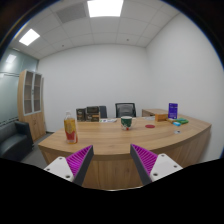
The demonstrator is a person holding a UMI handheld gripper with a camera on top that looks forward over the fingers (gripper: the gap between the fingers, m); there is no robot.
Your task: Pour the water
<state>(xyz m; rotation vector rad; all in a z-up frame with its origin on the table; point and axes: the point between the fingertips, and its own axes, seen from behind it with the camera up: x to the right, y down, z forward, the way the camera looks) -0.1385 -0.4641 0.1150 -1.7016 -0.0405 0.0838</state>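
Lower centre of the frame: gripper (113, 163) open, nothing held, its two purple pads (81, 160) wide apart and tilted outward. Just beyond the fingers, long curved wooden desk (110, 145) across the middle of the frame. On it at centre left, bottle with orange liquid (70, 128), upright; near the centre, green cup (127, 123), well apart from the bottle; to the right, small red item (149, 126) and flat green things (180, 122). Behind the desk, black chairs (124, 109). Far left, wooden cabinet (33, 100). Top, ceiling light panels (104, 8).
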